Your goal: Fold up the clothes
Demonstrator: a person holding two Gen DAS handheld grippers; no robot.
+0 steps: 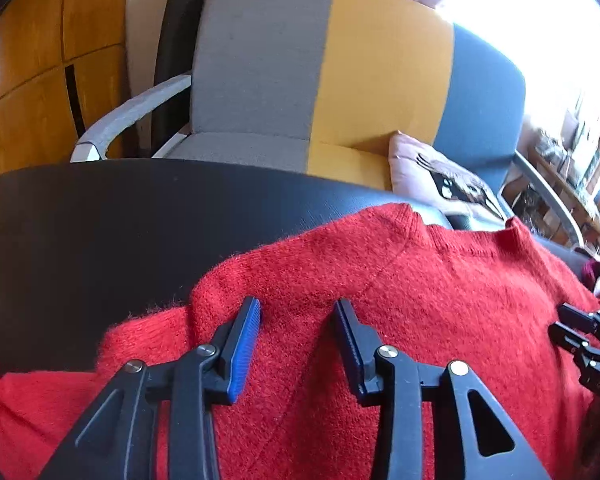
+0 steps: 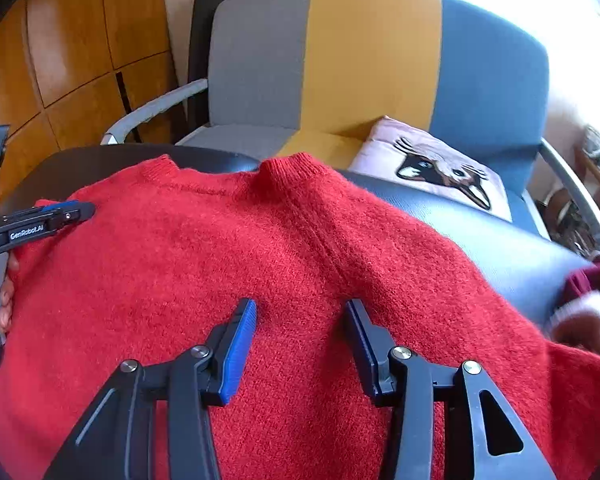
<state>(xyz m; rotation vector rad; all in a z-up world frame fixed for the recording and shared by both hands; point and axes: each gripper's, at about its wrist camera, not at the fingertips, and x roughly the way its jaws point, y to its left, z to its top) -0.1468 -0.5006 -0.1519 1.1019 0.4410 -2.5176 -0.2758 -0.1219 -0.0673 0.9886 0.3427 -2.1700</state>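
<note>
A fuzzy red knitted sweater (image 2: 236,248) with a ribbed round neckline is spread flat on a black table (image 1: 100,216), its collar toward the table's far edge, below 2 grippers, left (image 1: 298,312) and right (image 2: 302,314), both held open above it, gripping nothing.

"GenRobot.AI" on left gripper (image 2: 82,211)

Both wrist views look steeply down, close over the red sweater (image 1: 380,300) (shared), facing the armchair (image 2: 372,60).

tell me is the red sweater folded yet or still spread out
Mostly spread: the fuzzy red knit sweater lies flat on the black table, neckline showing, one sleeve edge overlapping.
</note>
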